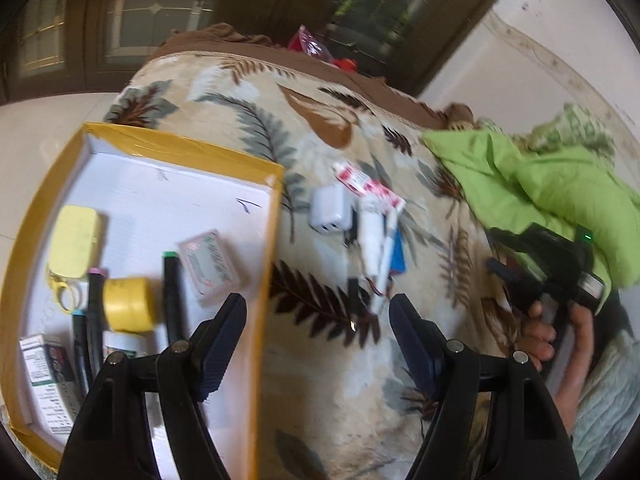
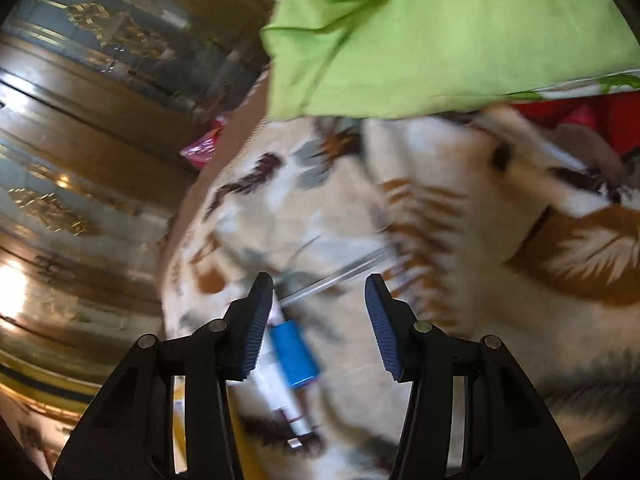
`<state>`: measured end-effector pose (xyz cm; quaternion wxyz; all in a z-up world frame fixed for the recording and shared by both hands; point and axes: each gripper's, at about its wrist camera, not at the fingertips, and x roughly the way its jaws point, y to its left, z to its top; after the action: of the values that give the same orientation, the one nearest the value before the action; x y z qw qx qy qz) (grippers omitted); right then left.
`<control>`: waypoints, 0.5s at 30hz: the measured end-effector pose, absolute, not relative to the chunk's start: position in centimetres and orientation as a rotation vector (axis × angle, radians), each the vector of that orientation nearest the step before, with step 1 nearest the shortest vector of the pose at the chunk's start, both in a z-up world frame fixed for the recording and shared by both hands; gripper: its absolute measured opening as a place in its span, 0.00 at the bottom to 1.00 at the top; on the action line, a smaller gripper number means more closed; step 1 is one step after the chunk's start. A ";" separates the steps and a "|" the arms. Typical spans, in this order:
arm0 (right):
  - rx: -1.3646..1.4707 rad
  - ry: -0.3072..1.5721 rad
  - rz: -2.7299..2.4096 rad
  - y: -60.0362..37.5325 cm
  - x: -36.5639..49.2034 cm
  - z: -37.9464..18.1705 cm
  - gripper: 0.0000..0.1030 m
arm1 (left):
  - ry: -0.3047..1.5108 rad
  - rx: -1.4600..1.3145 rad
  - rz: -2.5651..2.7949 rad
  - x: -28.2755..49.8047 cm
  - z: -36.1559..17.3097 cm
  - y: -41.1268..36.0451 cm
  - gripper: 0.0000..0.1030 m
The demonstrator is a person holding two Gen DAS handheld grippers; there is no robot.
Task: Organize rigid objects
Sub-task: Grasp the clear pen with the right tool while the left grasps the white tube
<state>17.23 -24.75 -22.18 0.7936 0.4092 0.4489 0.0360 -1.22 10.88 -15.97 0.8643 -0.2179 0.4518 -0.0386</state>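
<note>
A yellow-rimmed box with a white floor sits at the left on a leaf-print blanket. Inside lie a yellow case, a yellow tape roll, markers, a clear plastic case and a small carton. Loose on the blanket lie a white charger, a white tube, a red-white packet and a blue item. My left gripper is open over the box's right rim. My right gripper is open above the blue item; it also shows in the left wrist view.
A crumpled green cloth lies at the blanket's right side, also in the right wrist view. Dark wooden glass-door cabinets stand behind. A pink-red bag sits at the far edge. White floor lies left of the box.
</note>
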 end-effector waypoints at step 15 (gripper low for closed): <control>0.658 1.175 -0.083 -22.9 20.6 -28.3 0.21 | 1.000 -0.500 -0.127 -1.7 -17.8 10.1 0.72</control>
<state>20.58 -22.88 -28.28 0.7809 0.3045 0.5441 -0.0385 -1.67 10.12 -17.84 0.8458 -0.2372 0.4741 -0.0602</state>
